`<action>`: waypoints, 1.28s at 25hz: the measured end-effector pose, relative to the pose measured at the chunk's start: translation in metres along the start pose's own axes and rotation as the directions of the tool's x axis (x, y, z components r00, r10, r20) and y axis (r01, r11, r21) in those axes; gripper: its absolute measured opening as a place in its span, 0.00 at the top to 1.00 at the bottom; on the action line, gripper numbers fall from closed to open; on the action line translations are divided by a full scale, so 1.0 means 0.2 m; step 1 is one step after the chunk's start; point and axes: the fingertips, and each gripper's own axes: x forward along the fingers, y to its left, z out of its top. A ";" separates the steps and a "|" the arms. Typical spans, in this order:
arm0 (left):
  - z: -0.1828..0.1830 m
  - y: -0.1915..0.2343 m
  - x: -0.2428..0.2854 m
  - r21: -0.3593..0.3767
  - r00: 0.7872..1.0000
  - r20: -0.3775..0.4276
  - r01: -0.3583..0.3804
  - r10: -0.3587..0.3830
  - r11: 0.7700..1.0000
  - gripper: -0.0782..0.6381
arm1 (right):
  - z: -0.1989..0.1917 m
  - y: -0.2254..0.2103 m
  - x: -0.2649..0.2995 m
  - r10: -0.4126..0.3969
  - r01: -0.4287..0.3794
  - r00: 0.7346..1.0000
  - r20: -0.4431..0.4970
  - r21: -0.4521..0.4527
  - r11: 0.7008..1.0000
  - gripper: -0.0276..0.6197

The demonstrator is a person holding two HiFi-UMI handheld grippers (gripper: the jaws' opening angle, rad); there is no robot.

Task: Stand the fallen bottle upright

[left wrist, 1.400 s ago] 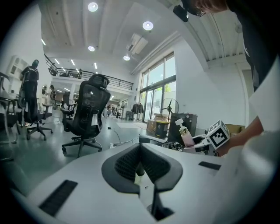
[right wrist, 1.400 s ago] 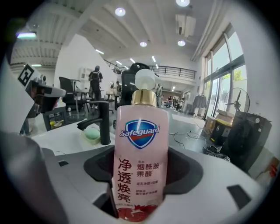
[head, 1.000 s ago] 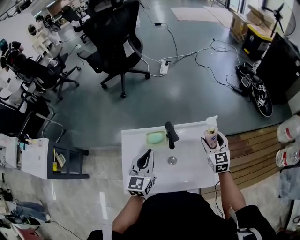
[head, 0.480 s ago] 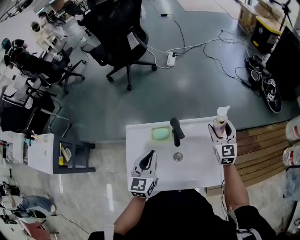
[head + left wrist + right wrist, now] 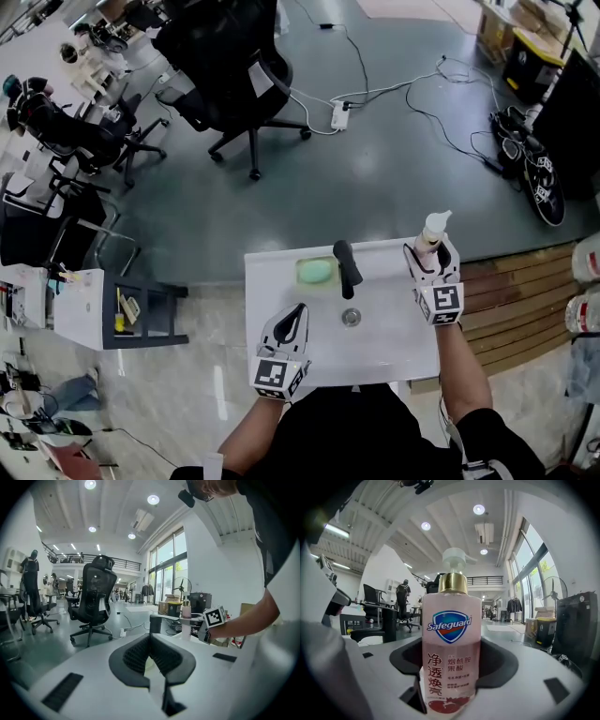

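While the left gripper (image 5: pixel 299 310) is seen clenched on nothing over the near left of the white desk (image 5: pixel 394 349), the bottle (image 5: pixel 428 234) is grasped upright by the right gripper (image 5: pixel 431 253) at the far right corner, right of the black faucet (image 5: pixel 346 267).

On washbasin (image 5: pixel 394 328): faucet (image 5: pixel 345 267) at back centre, soap (image 5: pixel 316 272) just left of it, drain (image 5: pixel 351 317) before it. Pump bottle (image 5: pixel 429 232) upright over back right corner.
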 end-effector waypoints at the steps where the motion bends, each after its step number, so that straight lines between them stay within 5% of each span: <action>1: -0.01 0.01 0.00 0.005 1.000 -0.007 -0.001 0.001 1.000 0.87 | 0.00 0.01 0.02 0.008 -0.008 1.000 0.010 -0.009 1.000 0.45; 7: -0.09 0.05 0.03 -0.013 0.998 -0.046 -0.030 0.030 0.999 0.87 | -0.06 0.02 0.10 0.017 -0.016 1.000 0.022 -0.045 0.999 0.45; 15: -0.08 -0.04 0.09 -0.004 0.998 -0.049 0.038 -0.038 0.999 0.87 | -0.08 -0.01 0.07 0.036 -0.036 0.999 0.008 -0.011 0.999 0.44; 22: -0.03 -0.03 0.12 -0.083 0.999 -0.020 0.039 -0.041 0.996 0.87 | -0.11 0.00 0.06 0.099 -0.100 0.994 -0.053 -0.010 0.995 0.41; 32: 0.06 -0.05 0.06 -0.083 0.999 0.028 0.029 -0.026 0.996 0.87 | -0.03 0.03 -0.14 0.095 -0.098 0.992 -0.082 -0.031 0.995 0.38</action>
